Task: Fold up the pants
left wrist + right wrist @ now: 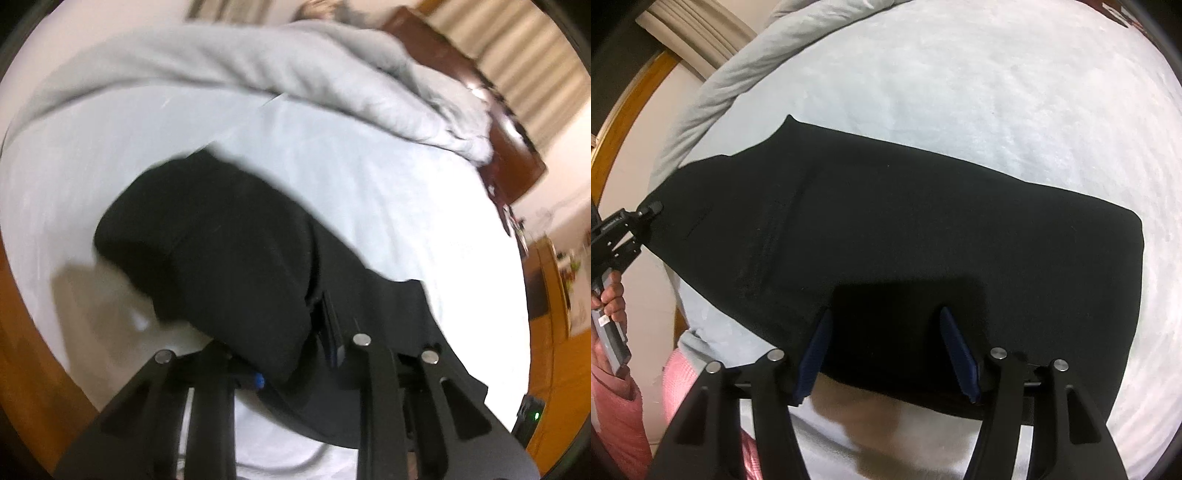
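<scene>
Black pants (905,236) lie spread on a white bed sheet (1015,103), partly folded, their long edge running from the upper left to the right side of the right wrist view. Right gripper (886,343): its 2 blue-padded fingers (955,350) stand apart over the near edge of the pants, the cloth lying beneath and between them with the pads not pressing on it. Left gripper (291,350): the left wrist view shows a raised, bunched fold of the black cloth lying between its fingers, the right finger (332,325) set close against the fabric and the other hidden behind the fold, so the jaws stand narrowly apart and clamped on the pants; this view is blurred. In the right wrist view the same gripper meets the left end of the pants, where the cloth is drawn up to a point at its tip, and a hand (611,299) in a pink sleeve (617,413) holds its handle. A grey blanket (258,62) lies heaped along the far side of the bed, beside a brown wooden headboard (513,155). A wooden bed frame (22,332) borders the sheet at the left edge of the left wrist view. A striped curtain (517,48) hangs at the upper right, behind the headboard.
</scene>
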